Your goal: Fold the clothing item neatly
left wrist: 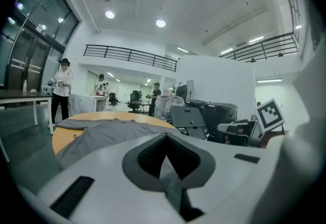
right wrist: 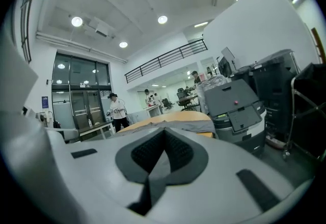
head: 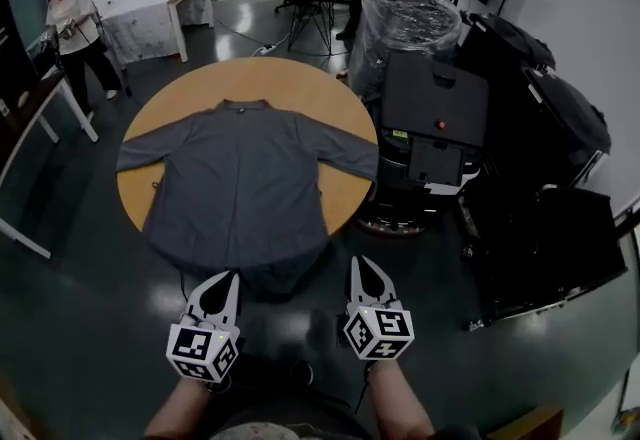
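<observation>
Lying flat and face-down-or-up (cannot tell which), the grey shirt (head: 240, 188) covers most of the round wooden worktop (head: 300, 78). Collar sits toward the worktop's far edge. Hem sits at the near edge and droops over it. Long axis, collar to hem, runs straight away from the person. Both sleeves are spread crossways, cuffs reaching the worktop's left and right rims. No fold made yet, by the look of it.

Left gripper (head: 231, 278) hangs off the worktop's near edge, just beside the drooping hem's left corner. Fingers clenched together, nothing between them. The left gripper view confirms it: pads meet, and the shirt (left wrist: 112, 134) lies ahead and slightly left on the worktop (left wrist: 61, 139).

Right gripper (head: 358, 264) is also off the near edge, by the hem's right corner and apart from the cloth. Fingers clenched, empty. In the right gripper view the shirt (right wrist: 188, 126) shows as a thin grey band ahead.

Judgement: the shirt lies directly ahead of both grippers, one to each hem corner. The left looks a shade nearer the cloth. Both need to release their fingers before any pinch on the hem or sleeves.

A dark machine (head: 432, 118) stands just off the worktop's right side. People stand well beyond its far side.
</observation>
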A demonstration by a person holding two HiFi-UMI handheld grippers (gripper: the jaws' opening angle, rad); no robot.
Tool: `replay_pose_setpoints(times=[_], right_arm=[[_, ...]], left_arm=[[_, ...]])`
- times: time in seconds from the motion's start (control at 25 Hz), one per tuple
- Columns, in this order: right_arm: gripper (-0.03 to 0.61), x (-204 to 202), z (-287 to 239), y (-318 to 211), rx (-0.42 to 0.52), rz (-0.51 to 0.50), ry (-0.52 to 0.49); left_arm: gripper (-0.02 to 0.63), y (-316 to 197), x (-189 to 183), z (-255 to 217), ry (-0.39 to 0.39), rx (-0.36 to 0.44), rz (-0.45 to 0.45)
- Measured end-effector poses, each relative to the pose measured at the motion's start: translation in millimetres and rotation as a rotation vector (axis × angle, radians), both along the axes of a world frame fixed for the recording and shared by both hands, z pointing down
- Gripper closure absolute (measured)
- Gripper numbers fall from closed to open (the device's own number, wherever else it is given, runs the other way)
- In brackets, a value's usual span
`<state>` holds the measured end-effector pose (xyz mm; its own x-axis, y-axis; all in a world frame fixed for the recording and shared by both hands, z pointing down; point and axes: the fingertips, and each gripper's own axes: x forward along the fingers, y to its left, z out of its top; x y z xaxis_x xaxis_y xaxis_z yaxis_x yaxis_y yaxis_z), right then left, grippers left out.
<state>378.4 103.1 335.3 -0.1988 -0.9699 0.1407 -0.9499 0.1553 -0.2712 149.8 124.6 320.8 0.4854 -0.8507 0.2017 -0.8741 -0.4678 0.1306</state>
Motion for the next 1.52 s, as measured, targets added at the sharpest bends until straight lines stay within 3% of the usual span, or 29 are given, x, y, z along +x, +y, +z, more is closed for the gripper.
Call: replay_pose_setpoints(times=[0.2,0.44,0.76,1.08,1.28,1.52], right_arm=[[0.589,5.4,11.0,-28.2,-0.034,-0.013,0.001],[0.59,29.5,14.7,-81.2,-0.056,0.037,0.027],[0.589,64.1,15.3,-173.3,-0.067,0.159,0.061],[0.591,125.8,42.1,-206.4,-0.133,0.307,0.069],[0.591,152.4,50.5,-231.1,-0.129,0.293,0.061],[0.589,191.5,57.3,-268.7,-0.101,0.226,0.066]], left_arm=[[0.606,-28.1,10.6,-1.0,-0.009,-0.012,-0.007],[0.606,-102.5,29.5,7.0,0.011,-0.031,0.032],[0.606,-204.7,56.4,12.4,0.052,-0.051,0.104],[0.606,-257.5,94.4,21.4,0.037,-0.025,0.196],[0.606,-282.3,129.2,32.5,0.029,-0.06,0.203],[0.606,-301.8,175.0,38.7,0.016,-0.095,0.133]])
